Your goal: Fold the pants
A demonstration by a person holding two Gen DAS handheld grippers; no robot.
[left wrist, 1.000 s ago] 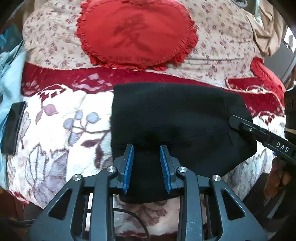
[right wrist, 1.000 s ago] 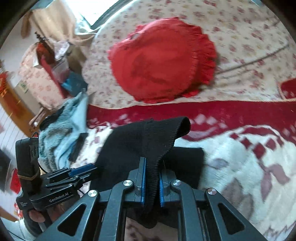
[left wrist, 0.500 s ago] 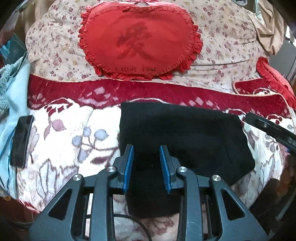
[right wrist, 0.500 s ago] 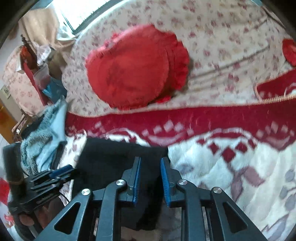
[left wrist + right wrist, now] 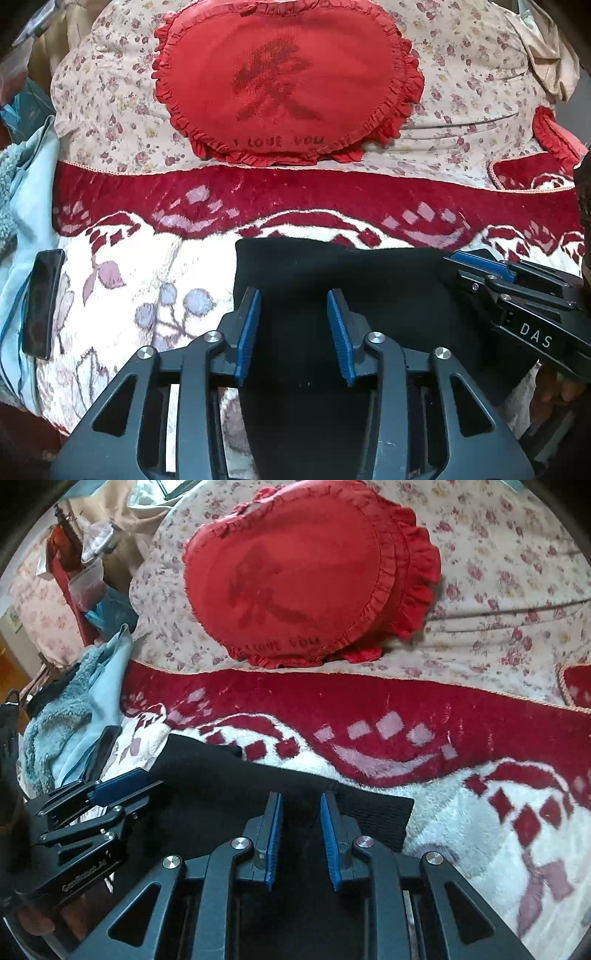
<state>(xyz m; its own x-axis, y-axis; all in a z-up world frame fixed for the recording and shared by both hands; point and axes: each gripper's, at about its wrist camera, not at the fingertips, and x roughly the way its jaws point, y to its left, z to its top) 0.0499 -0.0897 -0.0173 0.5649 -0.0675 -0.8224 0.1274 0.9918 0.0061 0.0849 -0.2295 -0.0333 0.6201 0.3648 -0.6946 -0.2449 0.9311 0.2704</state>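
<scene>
The black pants (image 5: 332,280) lie folded into a compact dark block on the red-and-white plush blanket (image 5: 122,266), low in the centre of the left wrist view and lower left of centre in the right wrist view.

The left gripper (image 5: 293,325) hovers over the near part of the pants with its blue pads (image 5: 248,325) standing apart and spreading; fabric lies beneath the gap, but neither pad presses on it. The right gripper (image 5: 301,834) sits at a narrow gap, pads clear of the cloth (it also shows at the right edge of the left view).

A red heart-shaped cushion (image 5: 284,81) rests on the floral bedspread (image 5: 461,74) at the top. A dark phone (image 5: 42,302) lies at the left edge, beside pale blue fleece (image 5: 62,720).
</scene>
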